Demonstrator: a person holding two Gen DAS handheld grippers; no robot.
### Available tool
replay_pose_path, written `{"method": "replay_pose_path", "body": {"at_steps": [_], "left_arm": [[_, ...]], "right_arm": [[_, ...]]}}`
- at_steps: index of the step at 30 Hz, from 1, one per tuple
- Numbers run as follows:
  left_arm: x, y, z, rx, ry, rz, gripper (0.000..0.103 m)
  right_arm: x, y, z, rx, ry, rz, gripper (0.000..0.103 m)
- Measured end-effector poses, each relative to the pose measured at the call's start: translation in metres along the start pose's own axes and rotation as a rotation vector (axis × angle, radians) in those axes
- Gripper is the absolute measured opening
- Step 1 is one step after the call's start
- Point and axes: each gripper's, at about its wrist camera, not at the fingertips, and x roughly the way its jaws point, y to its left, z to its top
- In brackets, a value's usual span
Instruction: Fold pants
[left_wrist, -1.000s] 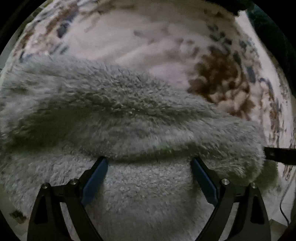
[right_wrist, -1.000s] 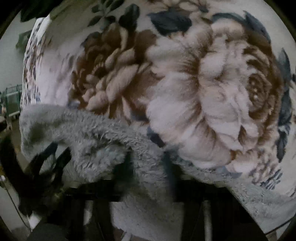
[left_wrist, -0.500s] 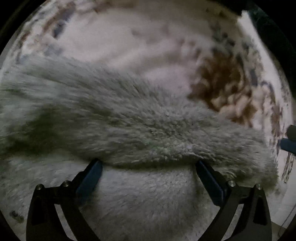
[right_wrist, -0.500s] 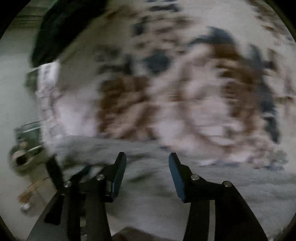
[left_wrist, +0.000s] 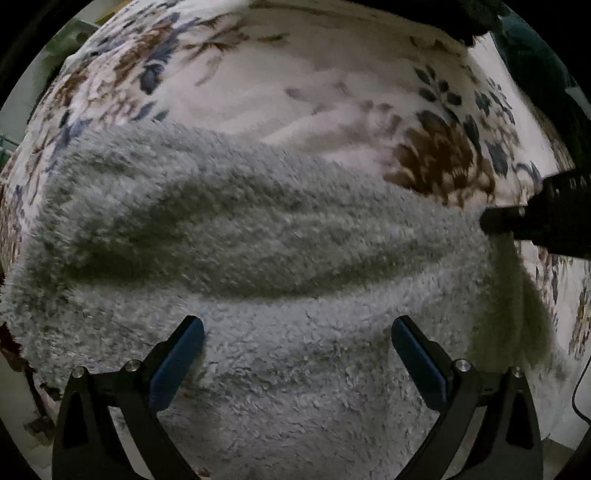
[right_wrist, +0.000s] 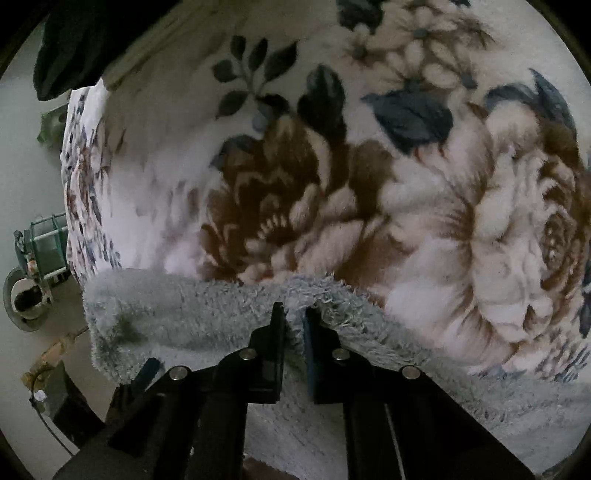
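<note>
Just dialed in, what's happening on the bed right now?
A person is folding fluffy grey pants laid on a floral blanket. The right gripper is shut on the pants' far edge. The left gripper is open, fingers spread over the fabric, gripping nothing.

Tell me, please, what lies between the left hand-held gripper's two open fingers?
Only the fluffy grey pants; the left hand-held gripper grips nothing, as the left wrist view shows.

Black left gripper (left_wrist: 297, 328), blue fingers (left_wrist: 177, 360), silver screws, possibly matte
</note>
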Motion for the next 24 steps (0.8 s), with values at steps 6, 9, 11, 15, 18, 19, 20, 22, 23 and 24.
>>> {"method": "replay_pose_path", "body": {"at_steps": [6,9,11,15,18,19,20,22,23,24], "left_arm": [[0.001,-0.009,-0.01,-0.001,0.013,-0.033,0.103],[-0.003,-0.01,-0.002,-0.002,0.019,-0.048,0.103],[-0.007,-0.013,-0.004,-0.003,0.019,-0.056,0.103],[-0.006,-0.024,0.0,0.016,0.015,-0.055,0.103],[-0.007,-0.032,0.001,0.028,0.008,-0.049,0.103],[-0.008,-0.035,0.0,0.032,0.008,-0.049,0.103],[-0.008,-0.038,-0.001,0.039,0.009,-0.047,0.103],[-0.008,-0.047,0.003,0.049,0.012,-0.041,0.103],[-0.009,-0.048,0.002,0.052,0.013,-0.039,0.103],[-0.011,-0.047,0.001,0.055,0.011,-0.037,0.103]], "right_arm": [[-0.033,-0.014,-0.006,-0.05,-0.083,-0.1,0.063],[-0.032,-0.019,-0.019,-0.095,-0.05,-0.208,0.063],[-0.02,-0.034,-0.029,-0.116,0.046,-0.224,0.063],[-0.013,-0.049,-0.042,-0.142,0.03,-0.277,0.006],[-0.032,-0.061,-0.043,-0.09,-0.067,-0.28,0.005],[-0.039,-0.07,-0.042,-0.056,-0.086,-0.267,0.005],[-0.041,-0.081,-0.042,-0.014,-0.073,-0.233,0.005],[-0.046,-0.105,-0.039,0.054,-0.068,-0.219,0.008],[-0.047,-0.109,-0.036,0.075,-0.064,-0.217,0.019],[-0.053,-0.117,-0.034,0.114,-0.056,-0.194,0.026]]}}
